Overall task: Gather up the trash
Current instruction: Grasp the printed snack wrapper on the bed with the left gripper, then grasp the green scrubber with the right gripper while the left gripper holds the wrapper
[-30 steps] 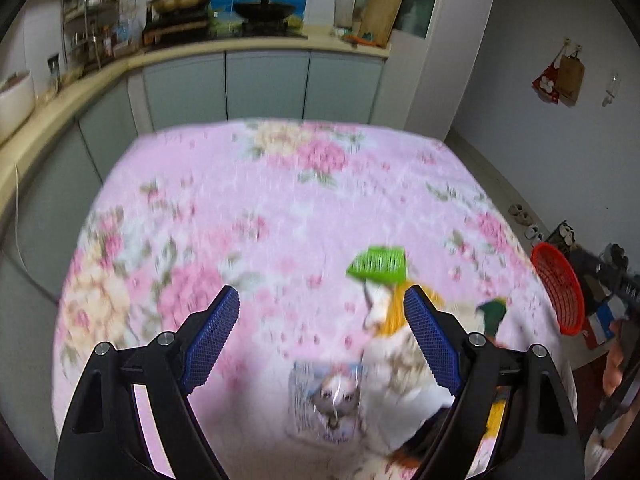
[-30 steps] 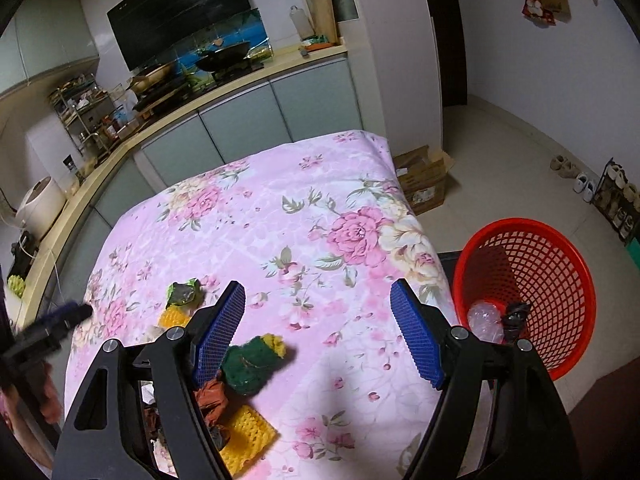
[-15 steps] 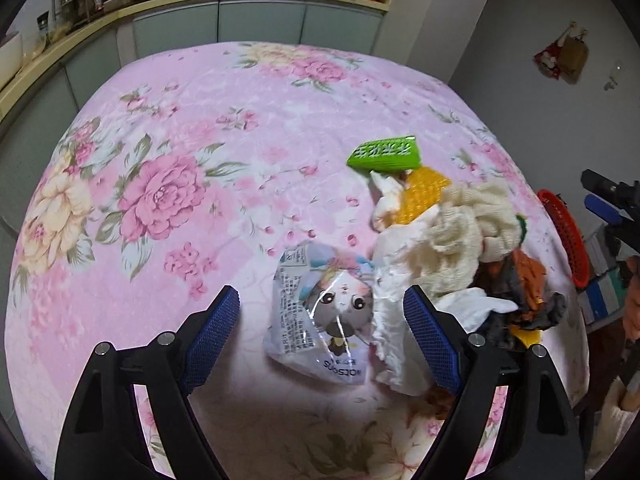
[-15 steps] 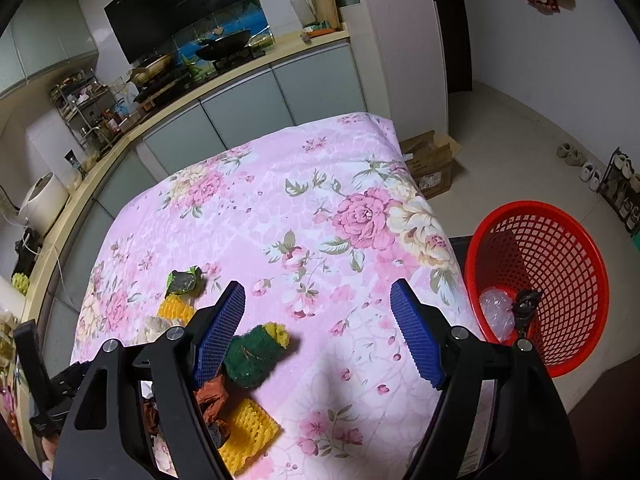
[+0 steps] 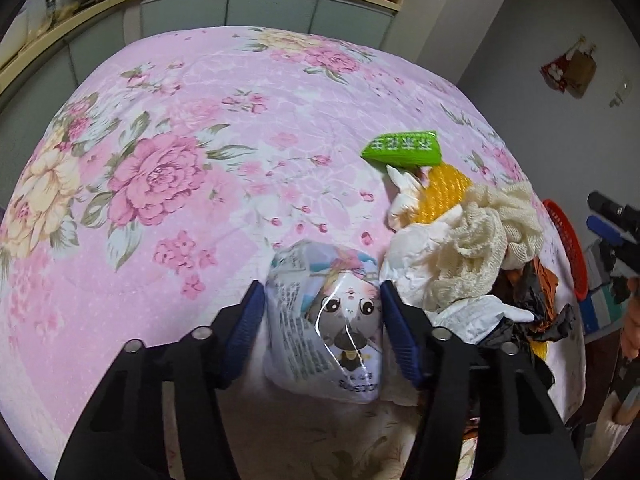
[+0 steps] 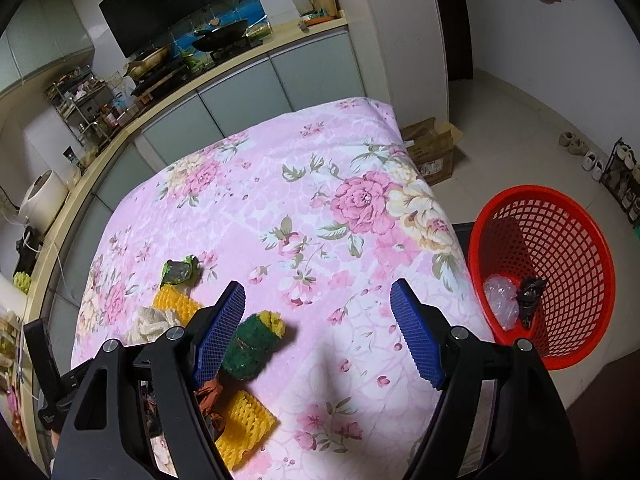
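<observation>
A white snack packet (image 5: 320, 320) printed with a cartoon cat lies on the pink floral tablecloth (image 5: 168, 168). My left gripper (image 5: 322, 292) is closing on it, both blue pads touching its sides and squeezing it narrower. Just right of it sits a trash pile: crumpled white paper (image 5: 416, 268), cream net (image 5: 488, 232), yellow foam net (image 5: 444, 192) and a green wrapper (image 5: 402, 150). My right gripper (image 6: 318, 292) hangs open above the cloth with nothing between its fingers. A green and yellow foam roll (image 6: 252, 344) lies beside its left finger.
A red mesh basket (image 6: 580, 300) stands on the floor off the table's right edge, holding clear plastic and a black scrap. A cardboard box (image 6: 432, 152) sits on the floor behind it. Kitchen counters (image 6: 240, 76) run along the far side of the table.
My left gripper has come down over the cat packet and its jaws have narrowed from wide apart to touching both sides. The right gripper has hardly moved.
</observation>
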A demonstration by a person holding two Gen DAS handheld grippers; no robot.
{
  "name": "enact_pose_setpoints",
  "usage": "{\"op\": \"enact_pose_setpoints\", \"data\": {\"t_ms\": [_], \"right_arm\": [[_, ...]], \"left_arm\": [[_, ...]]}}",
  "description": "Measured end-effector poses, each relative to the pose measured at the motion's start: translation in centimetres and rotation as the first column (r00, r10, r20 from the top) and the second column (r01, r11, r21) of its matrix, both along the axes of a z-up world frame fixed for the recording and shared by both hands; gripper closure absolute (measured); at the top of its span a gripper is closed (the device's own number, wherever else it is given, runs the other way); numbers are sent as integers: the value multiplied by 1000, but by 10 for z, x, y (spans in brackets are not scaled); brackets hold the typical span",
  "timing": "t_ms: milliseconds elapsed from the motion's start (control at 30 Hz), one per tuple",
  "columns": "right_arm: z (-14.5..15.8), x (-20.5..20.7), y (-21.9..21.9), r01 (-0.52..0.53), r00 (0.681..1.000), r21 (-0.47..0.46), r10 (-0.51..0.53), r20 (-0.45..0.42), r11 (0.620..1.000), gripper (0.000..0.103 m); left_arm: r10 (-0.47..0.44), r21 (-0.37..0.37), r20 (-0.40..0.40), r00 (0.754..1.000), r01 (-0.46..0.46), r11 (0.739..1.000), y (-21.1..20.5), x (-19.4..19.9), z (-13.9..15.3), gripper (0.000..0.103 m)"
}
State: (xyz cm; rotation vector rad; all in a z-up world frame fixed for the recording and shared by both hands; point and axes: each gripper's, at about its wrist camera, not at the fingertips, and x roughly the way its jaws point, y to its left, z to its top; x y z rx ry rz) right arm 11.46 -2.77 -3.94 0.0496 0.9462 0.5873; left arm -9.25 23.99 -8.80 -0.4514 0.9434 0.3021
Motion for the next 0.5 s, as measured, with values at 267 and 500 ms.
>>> {"op": "enact_pose_setpoints", "data": {"t_ms": [267,500], "right_arm": [[-9,-1,7,-15,999,-11,15,-35,1000,30],[-7,-1,10,-21,999,-12,20,-35,1000,30]], "left_arm": [[3,15,30,1000,-4,1000,-2,-8,-2,54],[34,14,55,998,-35,999,8,-20,7,57]]}}
